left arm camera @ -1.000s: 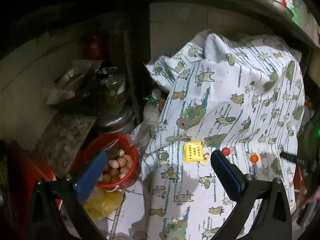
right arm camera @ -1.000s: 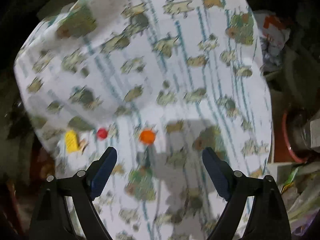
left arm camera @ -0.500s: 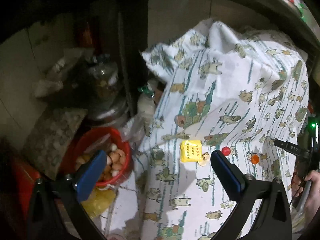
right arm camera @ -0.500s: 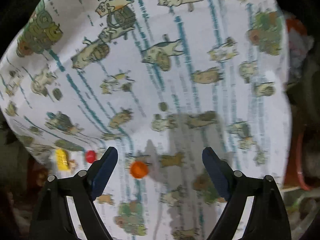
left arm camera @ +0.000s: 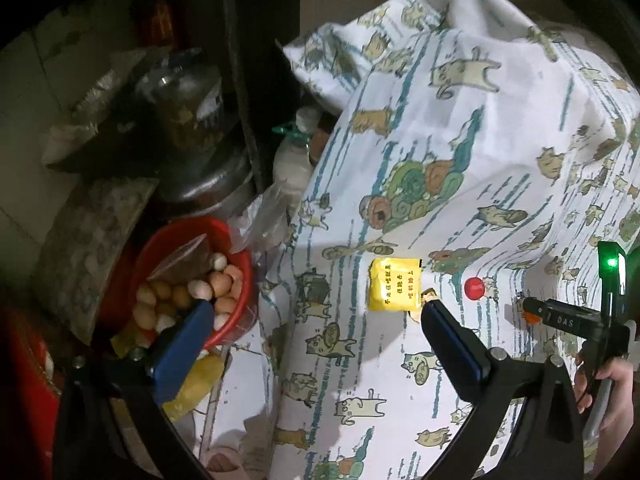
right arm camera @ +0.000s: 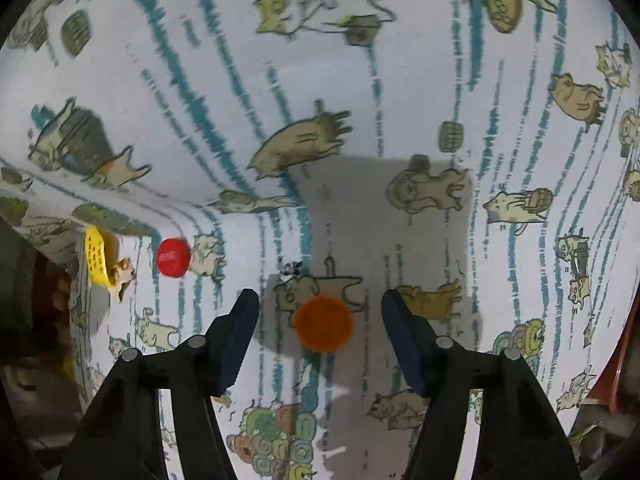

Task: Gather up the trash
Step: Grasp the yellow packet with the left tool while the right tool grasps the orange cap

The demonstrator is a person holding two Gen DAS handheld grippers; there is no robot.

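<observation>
Cloth: a white sheet (left arm camera: 500, 168) printed with cartoon cats and teal stripes is draped over a bulky mound; it carries all the small litter.
Orange cap: a round orange bottle cap (right arm camera: 323, 323) lies flat on the sheet, in the shadow of the tool above it.
Right gripper: the right gripper (right arm camera: 320, 332) points steeply down at the sheet with the orange cap between its blue fingers (right arm camera: 404, 340); the jaws are closing in, but a gap shows on either side of the cap, so the pads are not touching it.
Right hand: in the left wrist view a hand (left arm camera: 608, 390) holds that tool's handle at the sheet's right edge, a green light lit on it.
Red cap: a smaller red cap (right arm camera: 173, 257) sits on the sheet to the left of the orange one, apart from it.
Yellow packet: a yellow sachet (left arm camera: 395, 285) with printed characters lies further left, near the sheet's left edge, with a small brownish scrap (left arm camera: 428, 294) touching its lower right corner.
Left gripper: the left gripper (left arm camera: 316, 332) hangs above the sheet's left edge, jaws wide apart and holding nothing; its right fingertip is just below the packet.
Beside the sheet: a red basin (left arm camera: 236, 292) of eggs (left arm camera: 208, 286) stands left of the draped edge, with a jar (left arm camera: 184, 108), a metal pot lid (left arm camera: 216, 184) and plastic bags behind it in the dark.
</observation>
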